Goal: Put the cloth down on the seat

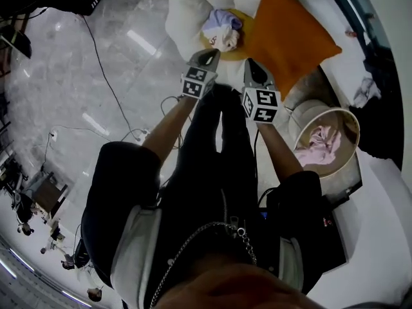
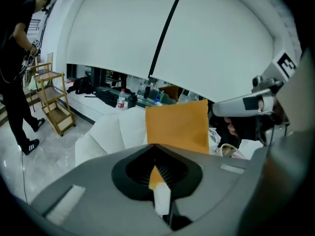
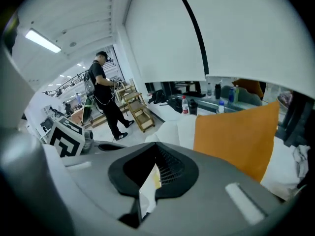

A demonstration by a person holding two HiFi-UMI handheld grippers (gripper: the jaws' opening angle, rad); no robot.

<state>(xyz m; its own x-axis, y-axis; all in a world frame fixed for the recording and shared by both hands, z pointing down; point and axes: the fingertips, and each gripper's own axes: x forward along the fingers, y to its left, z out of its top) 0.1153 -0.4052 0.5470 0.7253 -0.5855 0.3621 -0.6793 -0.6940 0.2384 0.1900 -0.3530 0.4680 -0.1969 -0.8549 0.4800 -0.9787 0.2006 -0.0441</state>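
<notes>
The cloth (image 1: 222, 29) lies crumpled on the seat of a white armchair (image 1: 183, 18). It is a soft bundle of lavender and white folds over a yellow patch, between the padded arm and the left edge of an orange cushion (image 1: 286, 40). The cushion is square, smooth and matte, and it leans across the chair. The armchair is plump, with rounded, quilted-looking sections.

Both grippers are grey, hard plastic wedges that taper to a point, and each carries a cube with black-and-white square markers. The left gripper (image 1: 209, 55) has its jaws closed together with nothing in them. Only a thin slit between the ribbed dark pads shows a sliver of orange and white beyond. The right gripper (image 1: 252, 65) looks the same, closed and empty. Both tips hang above the floor just short of the seat's front edge, apart from the cloth.

Only the head view shows the cloth, the glossy grey marbled floor (image 1: 84, 63) with a thin black cable (image 1: 103, 69), and a round pale basket (image 1: 302, 118) holding a pink cloth (image 1: 322, 143) beside the chair. The gripper views hide the seat behind their own jaws. They show instead a person in dark clothes (image 3: 106, 100), a slatted wooden rack (image 2: 51, 100) and some bottles (image 2: 121, 99) on a low ledge.
</notes>
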